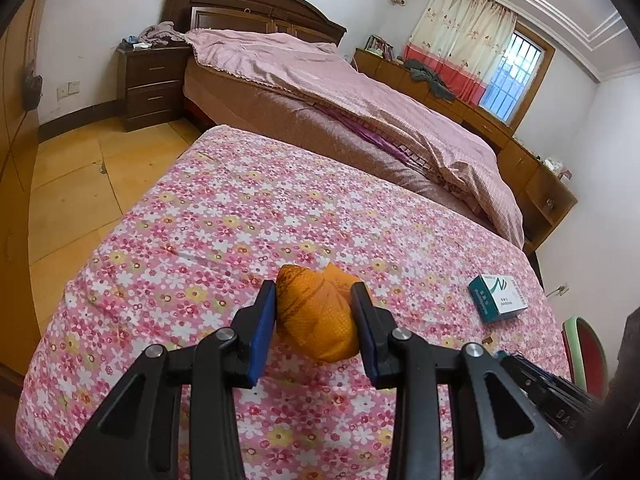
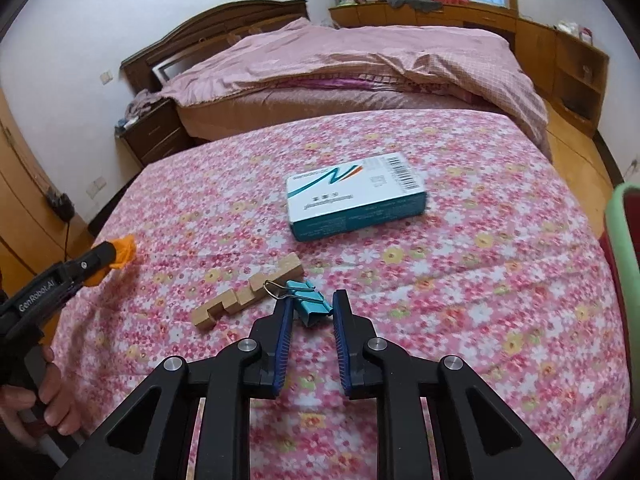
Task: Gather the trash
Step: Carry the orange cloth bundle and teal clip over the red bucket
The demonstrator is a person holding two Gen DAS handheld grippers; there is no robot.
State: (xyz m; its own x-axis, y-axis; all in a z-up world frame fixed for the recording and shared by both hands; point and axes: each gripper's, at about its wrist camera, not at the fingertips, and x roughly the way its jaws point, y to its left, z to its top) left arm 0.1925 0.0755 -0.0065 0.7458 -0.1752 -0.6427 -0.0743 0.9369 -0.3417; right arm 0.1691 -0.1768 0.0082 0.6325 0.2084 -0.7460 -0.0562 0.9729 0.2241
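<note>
Left claw is clamped on a crumpled orange mesh wad, held just over the flowered cloth of the table; in the right wrist view the same wad shows at the left edge, pinched in that claw beside the person's hand. It looks soft and feather-light, squashing to the pads, so a grip across its bulk should hold with little force. Right claw sits narrow at bottom centre, its jaws either side of a teal binder clip; the left pad looks against it, the right side shows a gap, so I would not call it gripped yet. That clip is small, hard, springy metal and likely slippery; taking it across the flat folded body, not the wire handles, seems safest. Just left lies a notched wooden block, stiff and easy to grip. Further up, a white and teal carton, light, crushable, carries a barcode and print too small to read. The left claw's body reads "GenRobot.AI".
</note>
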